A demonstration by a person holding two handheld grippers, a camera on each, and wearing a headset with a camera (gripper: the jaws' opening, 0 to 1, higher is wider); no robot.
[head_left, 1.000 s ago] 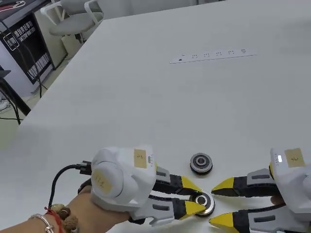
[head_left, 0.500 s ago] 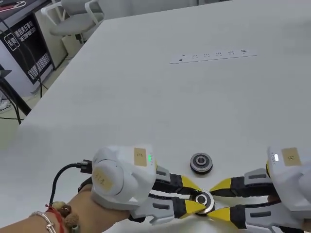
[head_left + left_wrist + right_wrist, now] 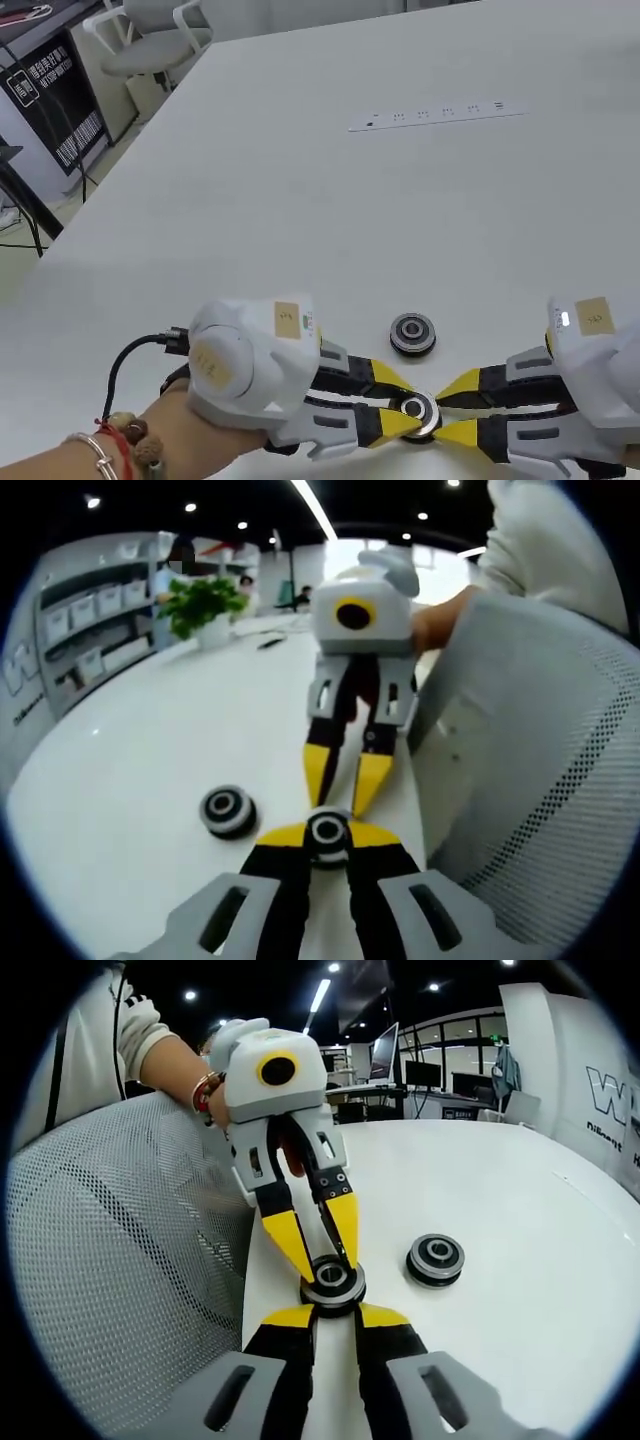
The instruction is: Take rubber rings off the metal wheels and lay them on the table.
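Your left gripper [image 3: 408,408] is clamping the black-ringed round metal wheel [image 3: 416,409] at the near edge of the white table [image 3: 300,220]. Your right gripper [image 3: 441,410] is pinching the same wheel from the opposite side. A second ringed metal wheel [image 3: 412,334] is lying just behind.

A wide white tabletop [image 3: 300,200] runs far back, with a slim white power strip [image 3: 437,115] set near its far side. Past its left edge stand pale office chairs [image 3: 150,40] and a black sign [image 3: 55,95] printed in white, on a light floor [image 3: 30,270]. In the left gripper view, a wall of shelves [image 3: 90,630] holds white boxes, a leafy potted plant [image 3: 205,605] stands at the tabletop's far end, and a bright strip light [image 3: 315,510] and small spots cross a dark ceiling. A grey mesh chair back [image 3: 540,770] stands close by. The right gripper view shows monitors [image 3: 385,1055] and a white wall [image 3: 610,1090] with large lettering.
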